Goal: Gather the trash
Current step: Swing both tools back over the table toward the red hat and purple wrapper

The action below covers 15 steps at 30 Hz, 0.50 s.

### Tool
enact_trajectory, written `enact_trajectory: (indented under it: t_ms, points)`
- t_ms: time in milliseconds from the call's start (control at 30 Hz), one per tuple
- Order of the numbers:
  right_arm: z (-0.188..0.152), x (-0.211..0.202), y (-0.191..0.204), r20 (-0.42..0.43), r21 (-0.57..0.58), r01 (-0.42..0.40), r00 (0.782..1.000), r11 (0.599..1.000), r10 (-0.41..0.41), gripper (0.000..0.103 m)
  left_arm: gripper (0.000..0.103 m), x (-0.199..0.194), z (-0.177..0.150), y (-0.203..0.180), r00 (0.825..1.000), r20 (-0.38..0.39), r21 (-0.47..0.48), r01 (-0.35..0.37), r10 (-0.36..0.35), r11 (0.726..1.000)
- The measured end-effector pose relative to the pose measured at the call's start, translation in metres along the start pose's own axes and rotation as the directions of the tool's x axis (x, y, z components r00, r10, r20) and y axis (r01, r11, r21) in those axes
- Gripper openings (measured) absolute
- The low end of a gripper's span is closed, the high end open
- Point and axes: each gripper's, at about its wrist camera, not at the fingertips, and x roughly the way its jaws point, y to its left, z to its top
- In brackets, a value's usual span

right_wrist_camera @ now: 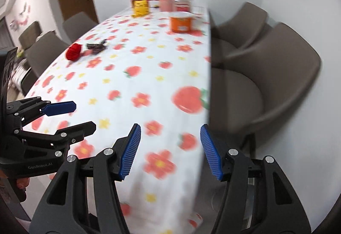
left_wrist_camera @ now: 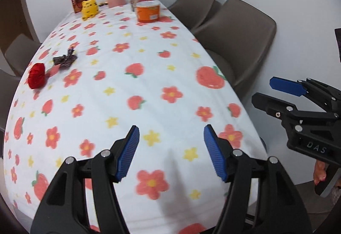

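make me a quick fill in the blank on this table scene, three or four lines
1. The crumpled ball lying near the dark wrapper is ____ in colour.
2. The tablecloth is printed with flowers and ____.
3. Between the blue fingers of the left gripper there is ____ held.
4. The orange tub stands at the ____ end of the table.

Missing words: red; strawberries; nothing; far

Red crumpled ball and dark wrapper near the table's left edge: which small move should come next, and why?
Probably carry the left gripper forward and left toward the red crumpled ball. Its fingers stand open and empty over bare tablecloth, well short of the ball and the dark wrapper beside it. The right gripper, also open and empty, is farther off.
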Motion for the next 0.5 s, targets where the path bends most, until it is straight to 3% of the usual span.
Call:
enact_trajectory:
  t_ms: [300,500]
  points:
    - [0.061,0.048,0.143,0.010,-0.047,-0.086,0.996,0.995,0.087,0.056,0.066,-0.039,-0.001,0.165,0.995,0.018,-0.076,-0.093,0.095,0.993]
    - [0.098,0.082,0.207,-0.005,-0.106,-0.129,0.992,0.986,0.129,0.058,0.067,-0.048,0.012,0.241,0.987,0.033,-0.133,-0.154,0.160,0.979]
